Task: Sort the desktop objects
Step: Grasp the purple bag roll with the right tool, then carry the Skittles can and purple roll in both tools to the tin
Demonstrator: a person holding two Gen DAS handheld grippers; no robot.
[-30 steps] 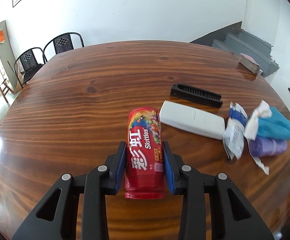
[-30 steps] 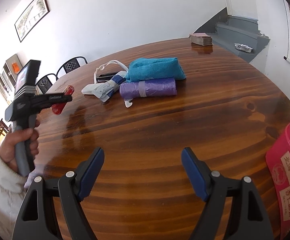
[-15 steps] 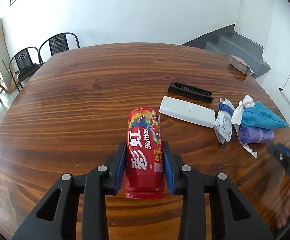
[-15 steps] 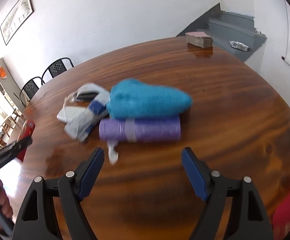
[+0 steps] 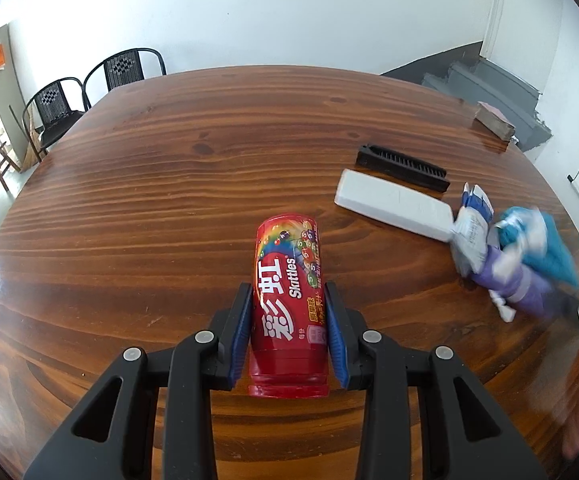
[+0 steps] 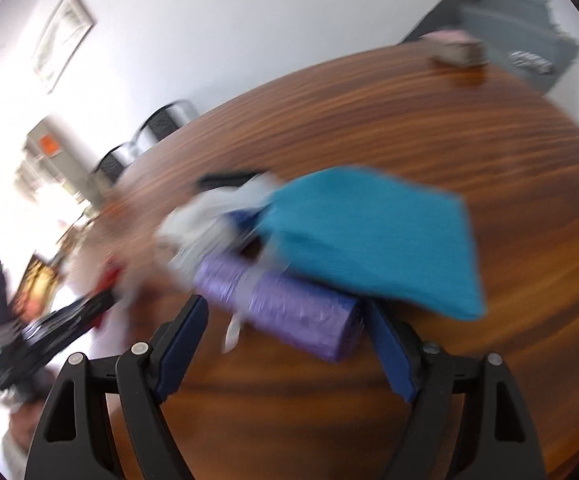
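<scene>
Skittles, printed on a red cylindrical candy tube (image 5: 288, 304) with a rainbow label, marks the item clamped between the blue pads of the left gripper (image 5: 288, 320); both pads press flat against its sides, and the tube points away from the camera over the dark, glossy wooden round table (image 5: 149, 208), though whether it touches the tabletop cannot be told. To the right of the tube, well apart from it, a flat white rectangular remote-like block (image 5: 393, 209) lies on the wood, with a black ribbed comb-like bar (image 5: 403, 167) just beyond it. Touching the block's far right end is a crumpled white and blue paper packet (image 5: 471, 232), and beside that sit a purple roll of plastic bags (image 5: 525, 290) and a teal folded cloth (image 5: 557, 248), both smeared by blur. In the right wrist view, the right gripper (image 6: 285, 344) has its blue-padded fingers spread wide, nothing between the pads; the near end of the purple roll (image 6: 285, 308) lies in the space just ahead of them, and the teal cloth (image 6: 373, 240) rests against the roll's far side. That whole view is heavily blurred. A small brownish stack (image 5: 495, 122) sits at the table's far right edge, and two black metal chairs (image 5: 89, 88) stand behind the table against the white wall.
</scene>
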